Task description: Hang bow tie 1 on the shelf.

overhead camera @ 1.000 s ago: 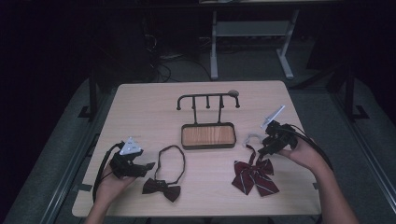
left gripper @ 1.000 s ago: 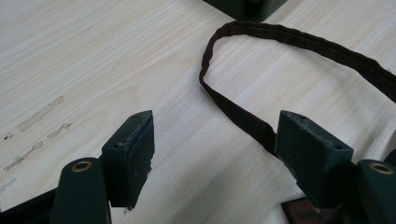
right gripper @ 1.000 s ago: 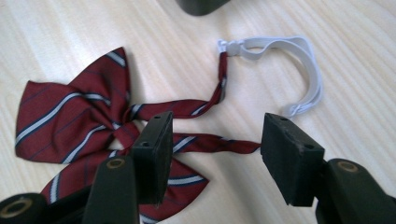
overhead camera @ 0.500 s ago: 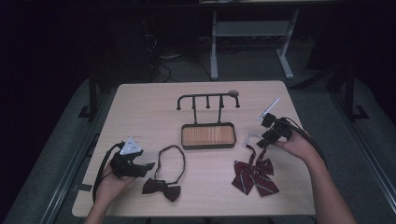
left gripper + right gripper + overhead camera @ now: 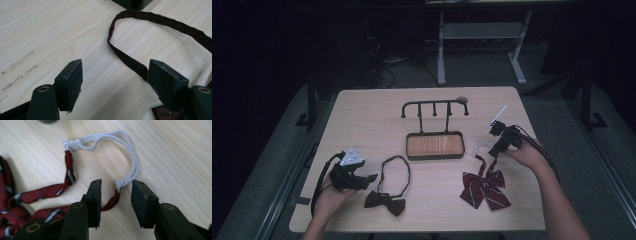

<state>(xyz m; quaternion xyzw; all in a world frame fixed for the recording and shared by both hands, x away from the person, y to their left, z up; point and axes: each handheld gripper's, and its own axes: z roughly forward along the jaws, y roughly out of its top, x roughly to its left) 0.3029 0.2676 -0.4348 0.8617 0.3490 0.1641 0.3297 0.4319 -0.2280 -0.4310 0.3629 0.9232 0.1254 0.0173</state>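
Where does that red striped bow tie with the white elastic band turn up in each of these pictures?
High view: the red striped bow tie lies right of centre, near the right hand-held gripper.
Left gripper view: not in it; the strap there belongs to the dark bow tie.
Right gripper view: its red fabric sits at the left edge, its white elastic band just beyond the open jaws.
Shared landmark: the pale wooden table.

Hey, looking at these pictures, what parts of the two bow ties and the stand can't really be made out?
- Dark bow tie: the left claw view cuts off its knot at the bottom edge; only the strap shows.
- Striped bow tie: the right claw view's left edge and a jaw hide its bow.
- Stand: what sits on its right end is too small in the high view.
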